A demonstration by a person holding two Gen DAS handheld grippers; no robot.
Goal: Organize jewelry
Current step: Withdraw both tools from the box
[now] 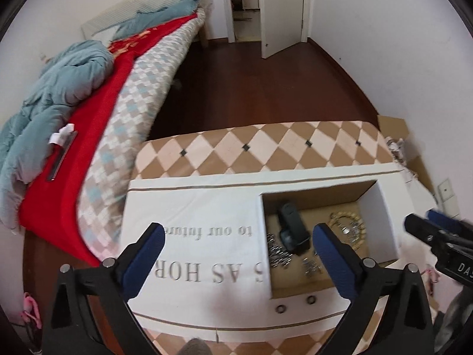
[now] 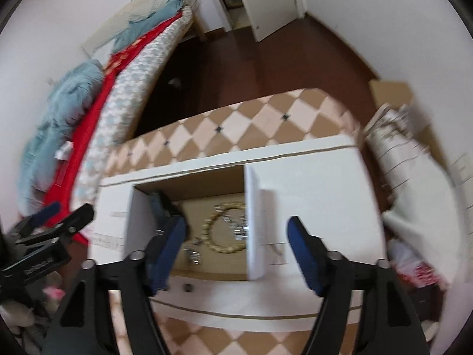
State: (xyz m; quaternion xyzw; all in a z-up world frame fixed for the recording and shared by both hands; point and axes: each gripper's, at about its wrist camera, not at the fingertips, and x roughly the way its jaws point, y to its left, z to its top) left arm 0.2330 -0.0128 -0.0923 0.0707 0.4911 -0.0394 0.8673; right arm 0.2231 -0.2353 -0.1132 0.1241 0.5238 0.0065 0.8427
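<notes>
An open cardboard box (image 1: 381, 207) with white flaps lies on the checkered table. Inside are a gold bead bracelet (image 1: 350, 224), a black watch (image 1: 291, 226) and silver chains (image 1: 279, 253). Two small rings (image 1: 295, 304) lie on the white front flap. My left gripper (image 1: 238, 244) is open and empty above the printed left flap (image 1: 204, 236). My right gripper (image 2: 236, 248) is open and empty above the box; the gold bead bracelet (image 2: 224, 227) shows between its fingers. The right gripper also shows in the left wrist view (image 1: 437, 233).
The checkered table (image 1: 266, 151) carries the box. A bed (image 1: 88, 97) with red and teal bedding stands to the left. A dark wooden floor (image 1: 266, 82) leads to an open door (image 1: 280, 11). Cardboard and white bundles (image 2: 414, 162) lie on the right.
</notes>
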